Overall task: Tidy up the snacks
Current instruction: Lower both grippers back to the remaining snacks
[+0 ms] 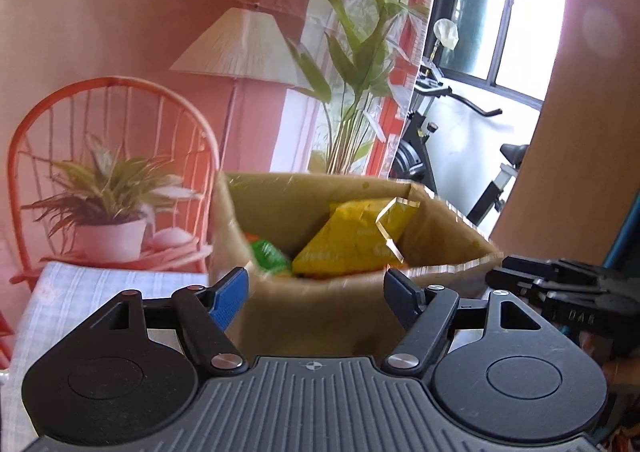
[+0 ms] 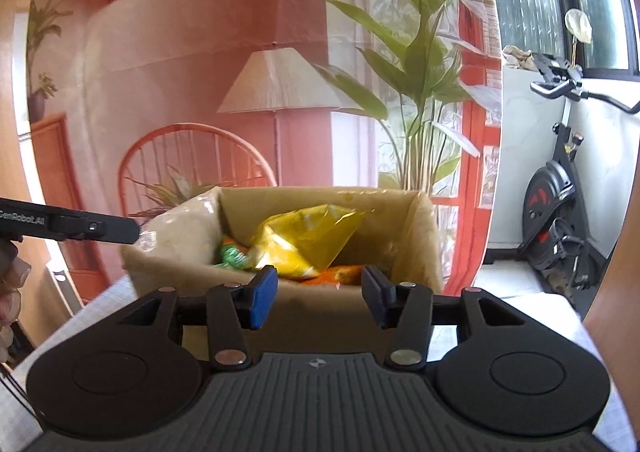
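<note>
snacks mostly done: yellow bag (image 1: 348,242), green (image 1: 269,256) & orange (image 2: 340,276) packs already in box (image 1: 320,316), l gripper (image 1: 316,294) & r gripper (image 2: 318,298) both wide, empty, just before box.

A printed backdrop (image 2: 200,51) fills the left and middle of both views, showing a salmon wall, a floor lamp (image 2: 280,83), a red wire chair (image 1: 108,155) with a potted plant (image 1: 108,207) and a tall leafy plant (image 2: 420,63). At the right edge, daylight comes through a dark-framed window (image 1: 504,3) above a black exercise bike (image 2: 556,187) by a white wall. A pale checked cloth (image 1: 80,312) covers the surface at lower left.
</note>
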The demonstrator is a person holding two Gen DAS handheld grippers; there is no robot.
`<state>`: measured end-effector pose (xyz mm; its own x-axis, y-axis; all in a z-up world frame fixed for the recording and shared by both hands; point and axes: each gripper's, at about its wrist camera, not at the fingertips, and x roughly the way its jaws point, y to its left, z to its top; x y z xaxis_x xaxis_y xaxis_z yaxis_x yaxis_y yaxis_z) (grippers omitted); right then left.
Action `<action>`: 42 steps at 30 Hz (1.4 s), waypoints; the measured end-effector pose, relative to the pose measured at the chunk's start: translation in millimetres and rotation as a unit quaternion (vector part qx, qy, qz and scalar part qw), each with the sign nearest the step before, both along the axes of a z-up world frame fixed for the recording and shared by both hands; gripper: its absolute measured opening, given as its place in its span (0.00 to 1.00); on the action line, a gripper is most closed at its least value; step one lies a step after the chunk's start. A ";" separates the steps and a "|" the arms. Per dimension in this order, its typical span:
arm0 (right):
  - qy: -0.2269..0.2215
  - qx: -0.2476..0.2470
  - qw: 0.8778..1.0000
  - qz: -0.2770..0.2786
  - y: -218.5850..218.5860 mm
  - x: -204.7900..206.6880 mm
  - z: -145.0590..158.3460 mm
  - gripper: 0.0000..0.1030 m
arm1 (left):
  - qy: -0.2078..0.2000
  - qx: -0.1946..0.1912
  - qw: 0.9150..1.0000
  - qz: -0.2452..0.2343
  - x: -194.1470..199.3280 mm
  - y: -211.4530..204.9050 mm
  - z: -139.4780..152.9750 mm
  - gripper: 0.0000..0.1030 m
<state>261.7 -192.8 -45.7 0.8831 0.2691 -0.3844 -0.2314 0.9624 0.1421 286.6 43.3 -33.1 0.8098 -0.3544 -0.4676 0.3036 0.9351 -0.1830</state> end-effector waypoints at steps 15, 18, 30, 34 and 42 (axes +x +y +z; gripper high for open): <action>0.078 0.024 0.997 0.016 12.7 -59.3 -63.8 0.50 | 0.137 0.016 0.990 -0.012 -79.6 21.3 -113.7 0.74; 0.101 0.020 0.994 0.023 18.8 -64.2 -79.7 0.50 | 0.146 0.030 0.988 -0.026 -88.0 18.0 -130.6 0.74; 0.132 0.030 0.991 0.023 19.6 -67.2 -97.3 0.50 | 0.169 0.083 0.973 -0.133 -108.6 13.4 -157.5 0.74; 0.139 0.031 0.990 0.023 19.8 -66.3 -100.8 0.50 | 0.167 0.094 0.969 -0.159 -118.1 7.6 -160.8 0.74; 0.138 0.032 0.990 0.025 20.4 -65.0 -100.6 0.50 | 0.164 0.137 0.962 -0.171 -123.3 -1.0 -171.7 0.74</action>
<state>196.7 -172.4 -146.4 0.7316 0.3412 -0.5902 -0.2217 0.9378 0.2673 163.3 42.3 -204.8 0.4615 -0.4007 -0.7915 0.5698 0.8177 -0.0817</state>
